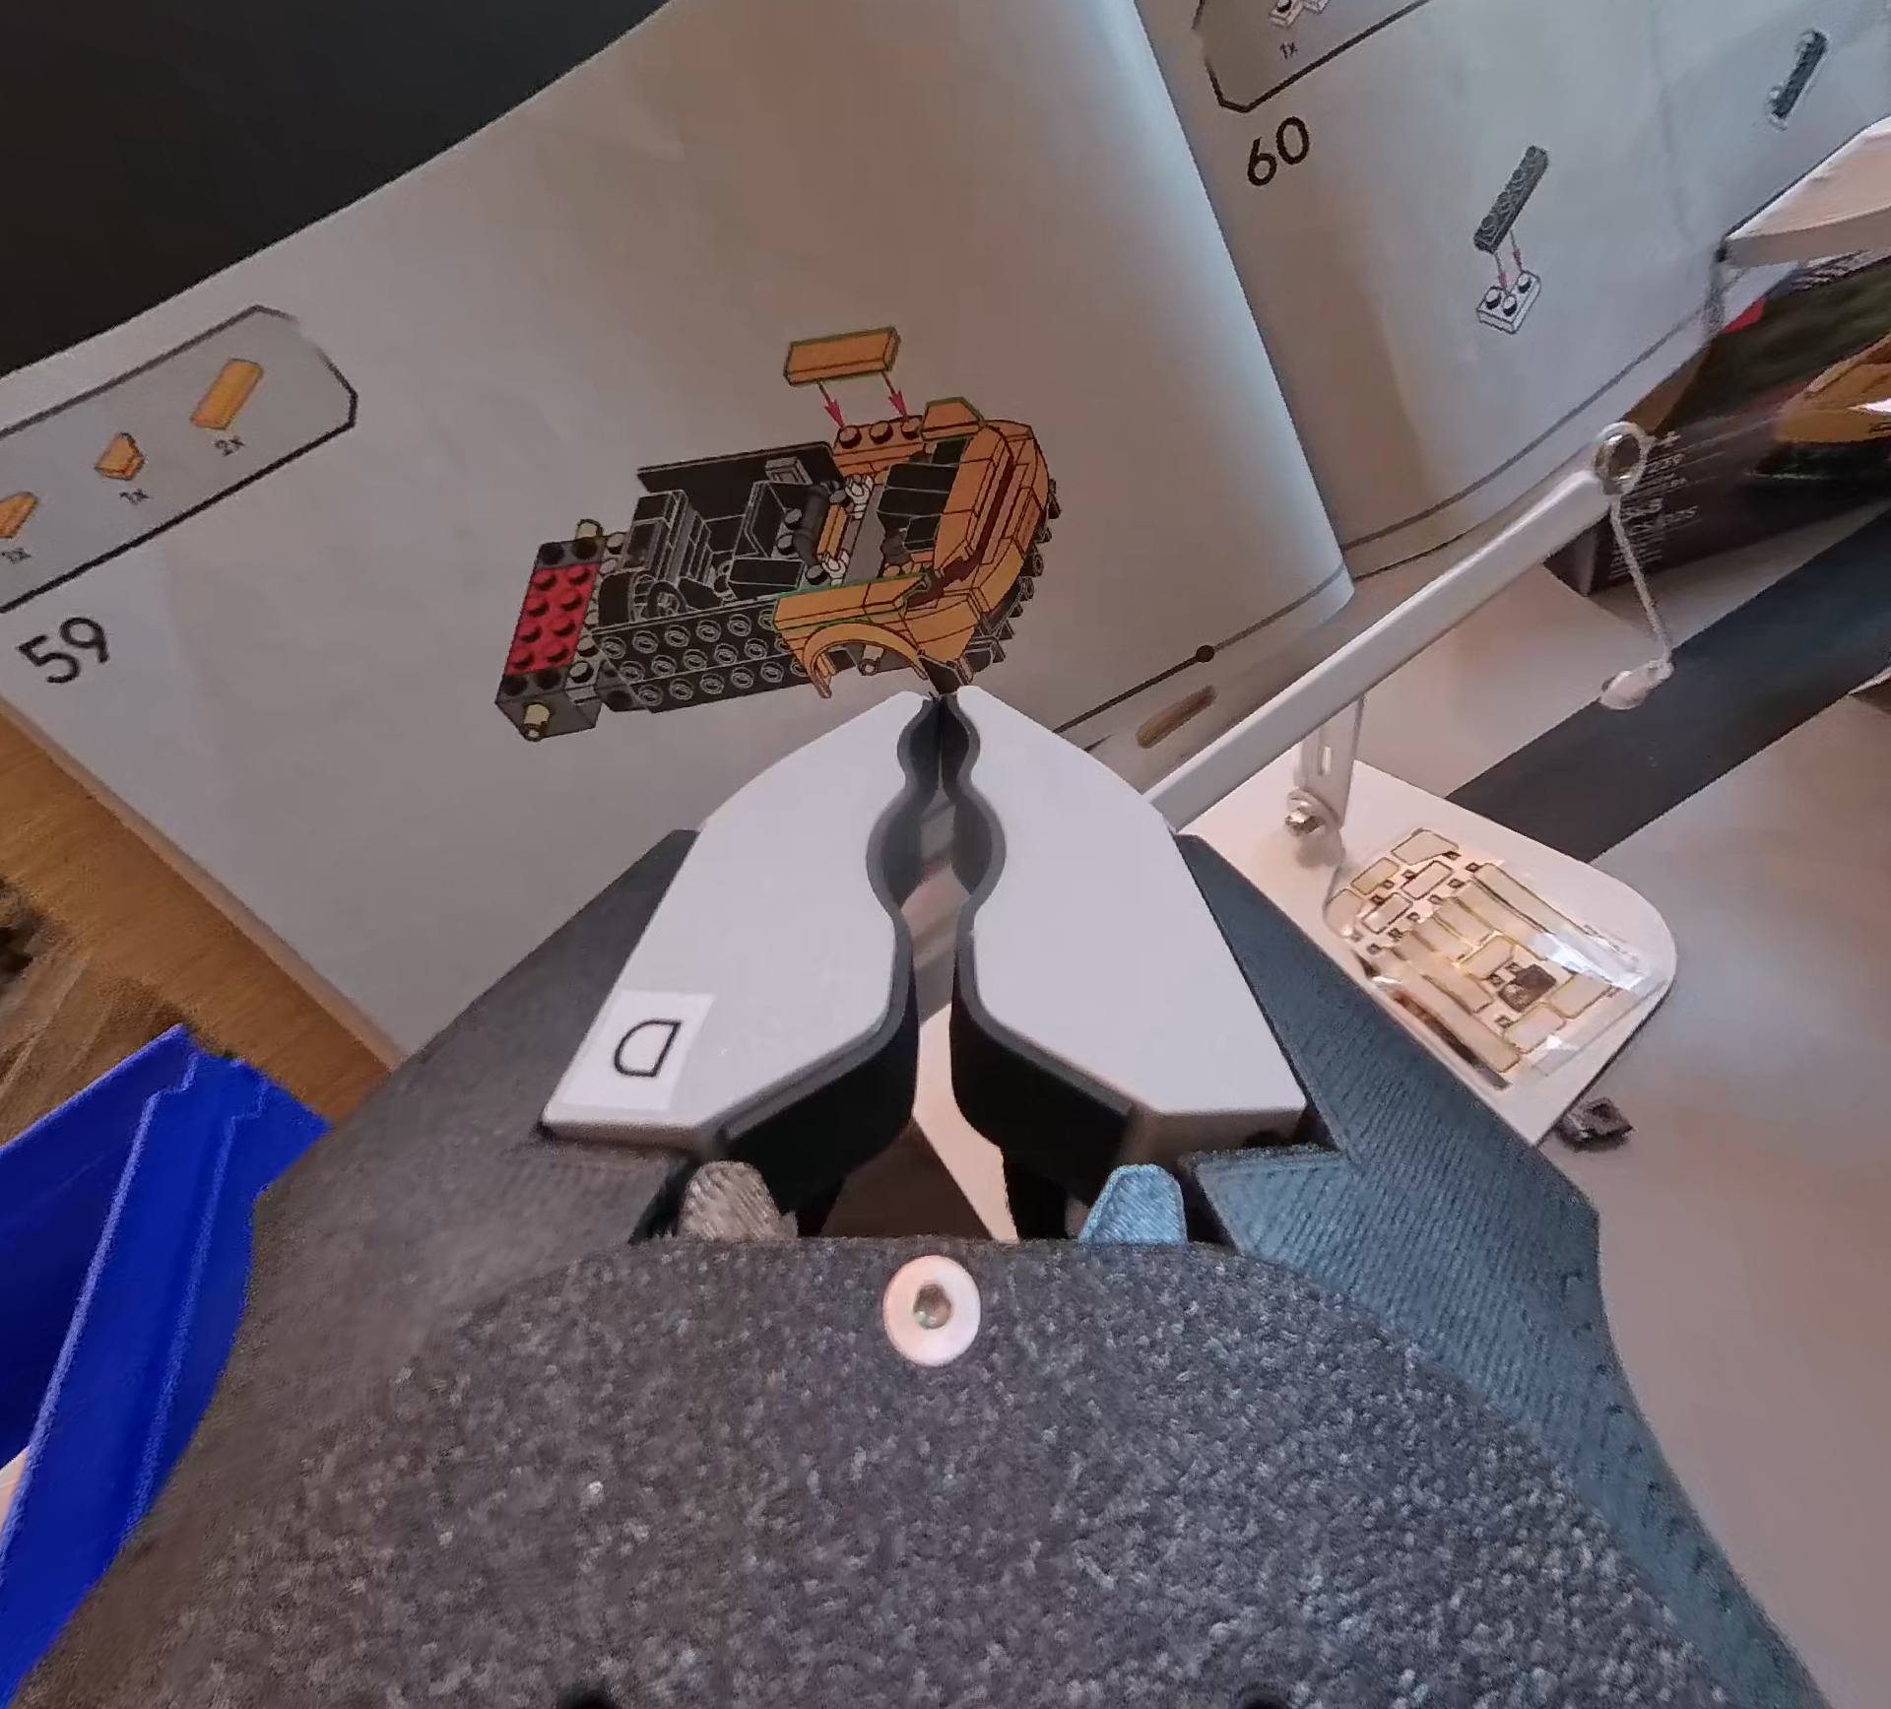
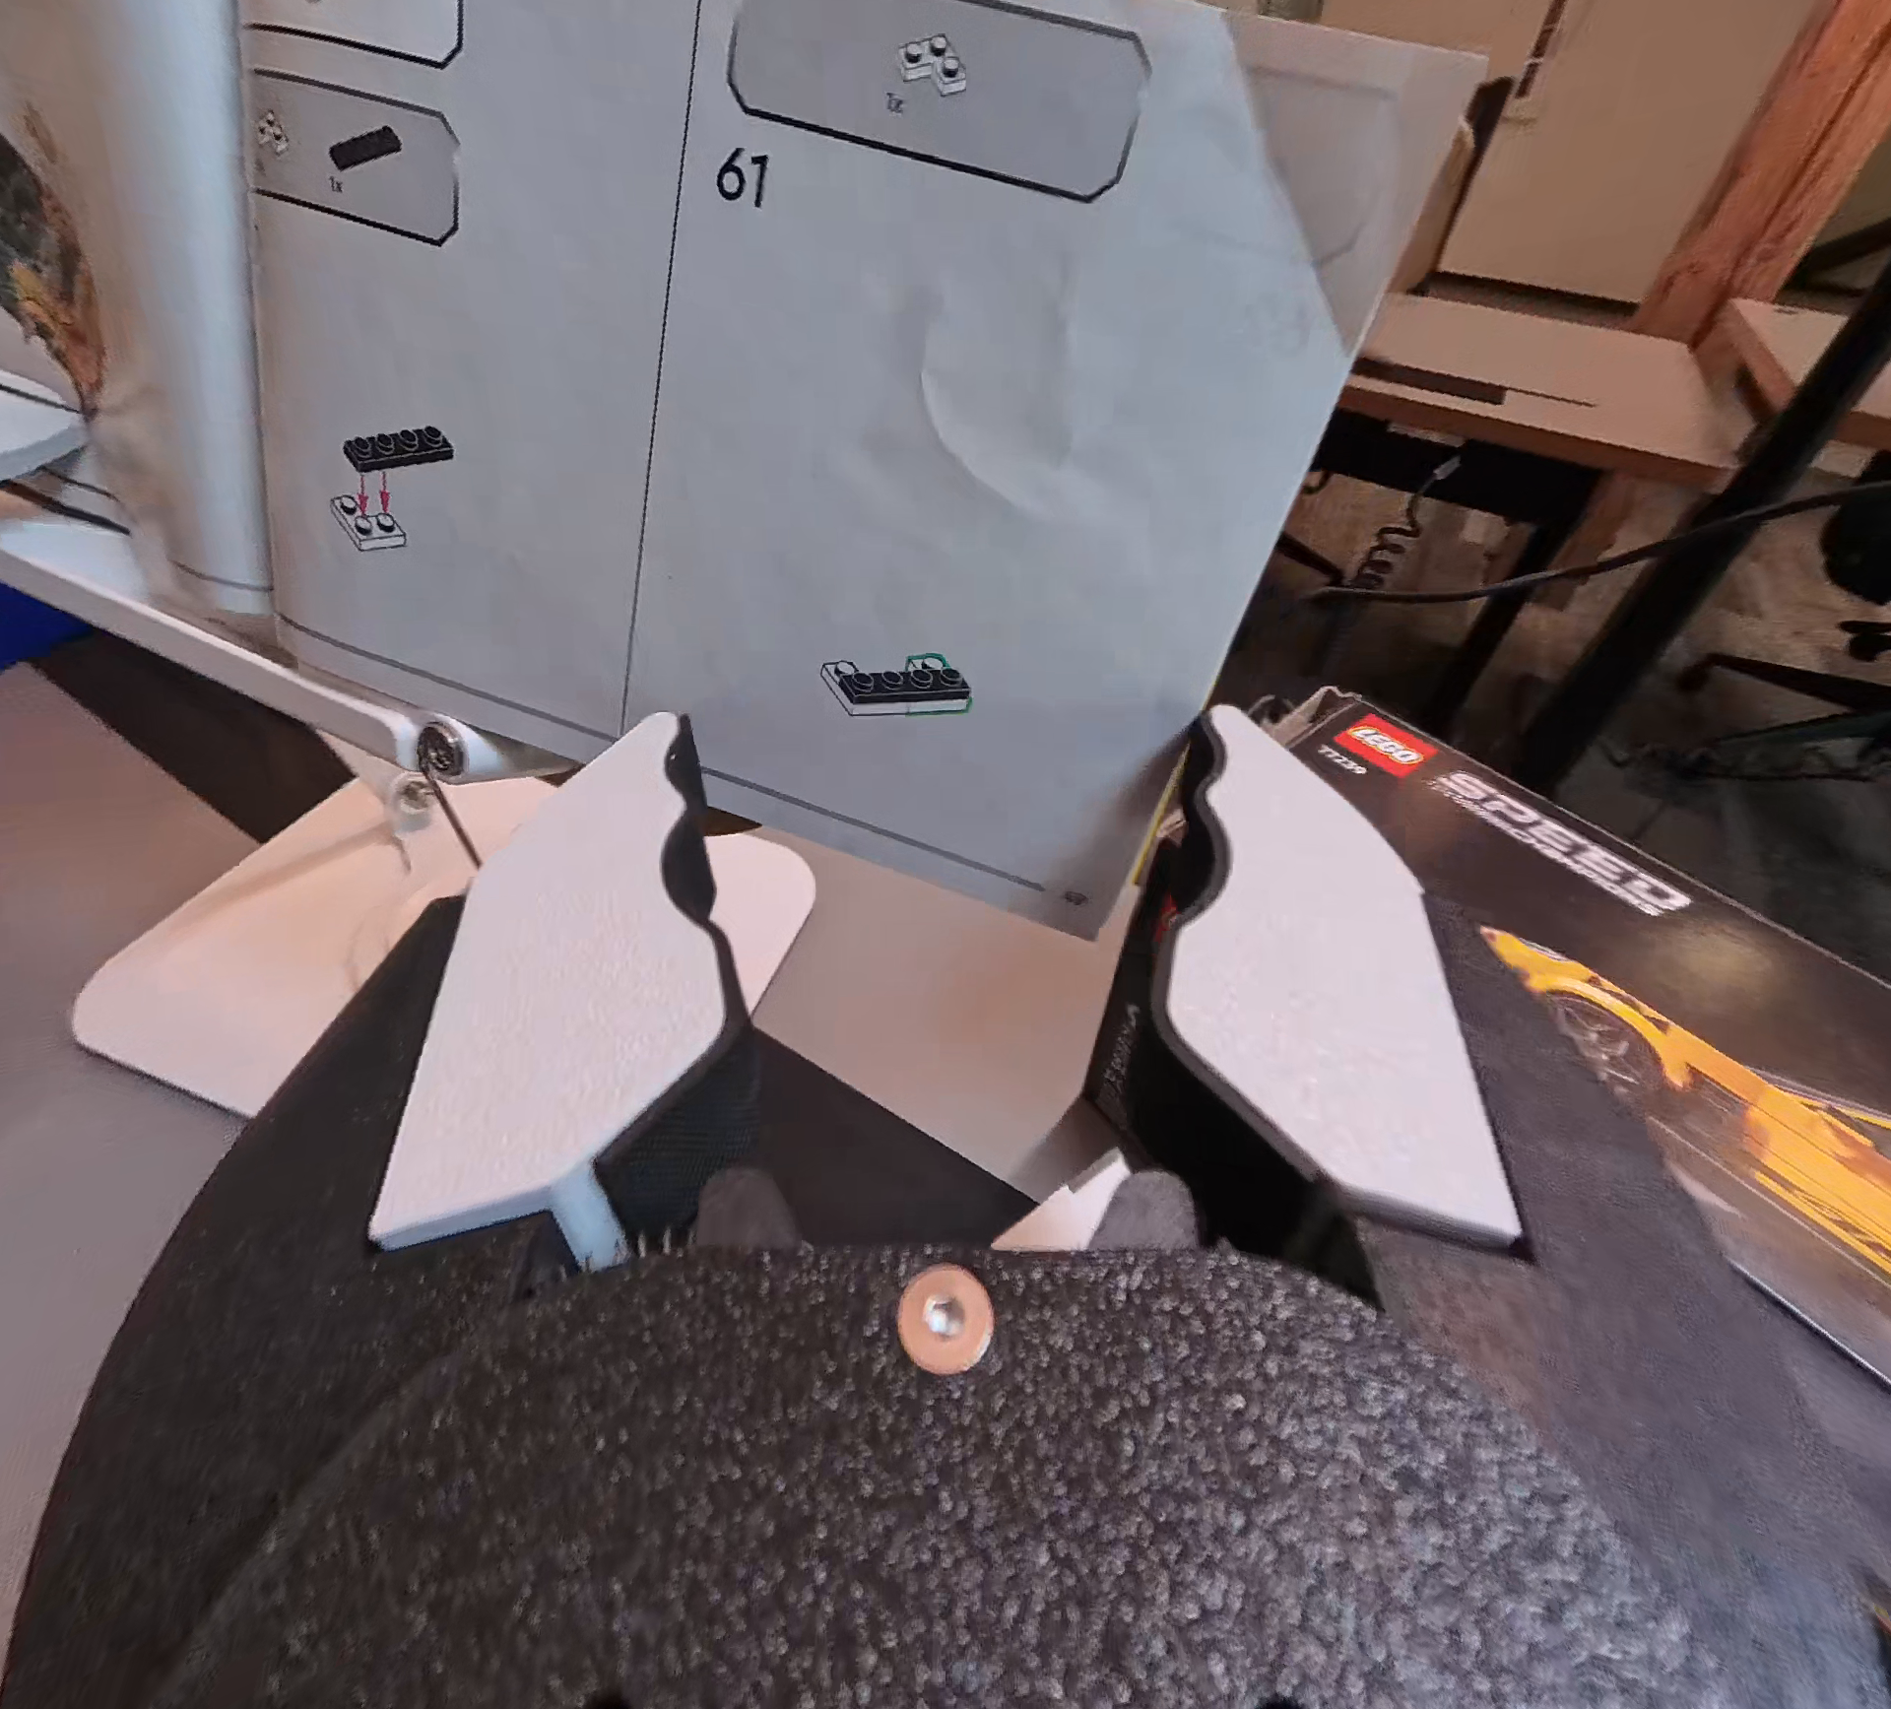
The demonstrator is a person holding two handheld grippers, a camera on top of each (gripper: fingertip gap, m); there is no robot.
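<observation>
An open instruction booklet (image 1: 614, 278) stands on a white stand (image 1: 1381, 636). My left gripper (image 1: 941, 703) is shut, and I see nothing between its pads. Its tips point at the left page, just under the printed drawing of a brick car. I cannot tell whether they touch the paper. My right gripper (image 2: 943, 729) is wide open in front of the lower edge of the right-hand page (image 2: 921, 381). The page's lower right corner hangs close to the right finger (image 2: 1289, 944); neither pad presses on the paper. The page's right edge is blurred.
A black toy box with a yellow car on it (image 2: 1586, 995) lies at the right, also in the left wrist view (image 1: 1791, 452). A bagged sticker sheet (image 1: 1474, 954) lies on the stand's white base (image 2: 256, 964). A blue bin (image 1: 123, 1251) stands at the left. Tables (image 2: 1535, 391) and a black pole (image 2: 1719, 514) are behind.
</observation>
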